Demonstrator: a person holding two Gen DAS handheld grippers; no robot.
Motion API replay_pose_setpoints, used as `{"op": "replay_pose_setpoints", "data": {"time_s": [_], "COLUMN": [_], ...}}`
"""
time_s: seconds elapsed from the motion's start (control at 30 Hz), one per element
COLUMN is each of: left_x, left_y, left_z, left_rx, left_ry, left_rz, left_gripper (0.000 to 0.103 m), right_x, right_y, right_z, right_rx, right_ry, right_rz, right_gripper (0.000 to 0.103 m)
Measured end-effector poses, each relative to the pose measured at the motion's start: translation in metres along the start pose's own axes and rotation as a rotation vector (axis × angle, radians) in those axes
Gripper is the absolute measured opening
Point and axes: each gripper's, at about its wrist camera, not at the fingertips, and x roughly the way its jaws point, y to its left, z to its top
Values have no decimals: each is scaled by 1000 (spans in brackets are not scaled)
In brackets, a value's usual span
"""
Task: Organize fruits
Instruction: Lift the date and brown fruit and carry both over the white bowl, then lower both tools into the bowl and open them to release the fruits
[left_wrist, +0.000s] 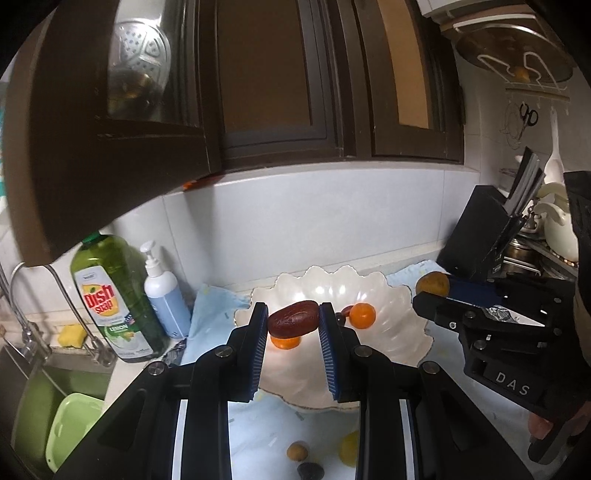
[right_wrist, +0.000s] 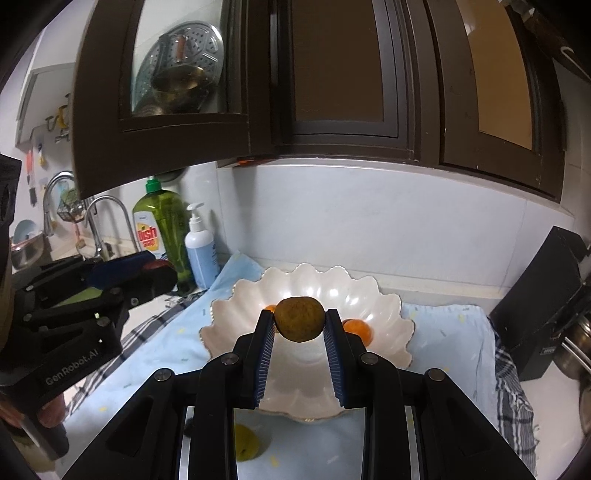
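Observation:
A white scalloped bowl (left_wrist: 391, 291) (right_wrist: 240, 317) sits on a light blue cloth (left_wrist: 258, 428) on the counter. My left gripper (left_wrist: 293, 323) is shut on a dark red oval fruit (left_wrist: 293, 319) and holds it above the bowl. My right gripper (right_wrist: 299, 325) is shut on a round brown fruit (right_wrist: 299, 319), also above the bowl; it shows in the left wrist view (left_wrist: 432, 284). Two oranges (left_wrist: 362, 315) (left_wrist: 284, 342) lie in the bowl (right_wrist: 357, 328). A brown fruit (left_wrist: 297, 451), a dark fruit (left_wrist: 310, 470) and a yellow fruit (left_wrist: 349, 448) (right_wrist: 245, 441) lie on the cloth in front.
A green dish soap bottle (left_wrist: 114, 295) (right_wrist: 162, 229) and a white pump bottle (left_wrist: 162, 291) (right_wrist: 201, 251) stand left of the bowl. A sink with taps (left_wrist: 48, 332) is further left. A black knife block (left_wrist: 476, 236) (right_wrist: 543, 295) stands at the right. Dark cabinets hang overhead.

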Motion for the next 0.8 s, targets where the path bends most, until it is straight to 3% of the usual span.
{"op": "replay_pose_setpoints", "data": {"time_s": [0.8], "left_x": [118], "left_y": [3], "left_z": [-10], "left_rx": [-1], "left_ry": [206], "left_rz": [-11], "left_gripper": [28], "right_x": [99], "right_y": [-40], "right_z": [-9], "right_rx": [77], "right_ry": [191], "right_rz": [-31], "right_gripper": [29]}}
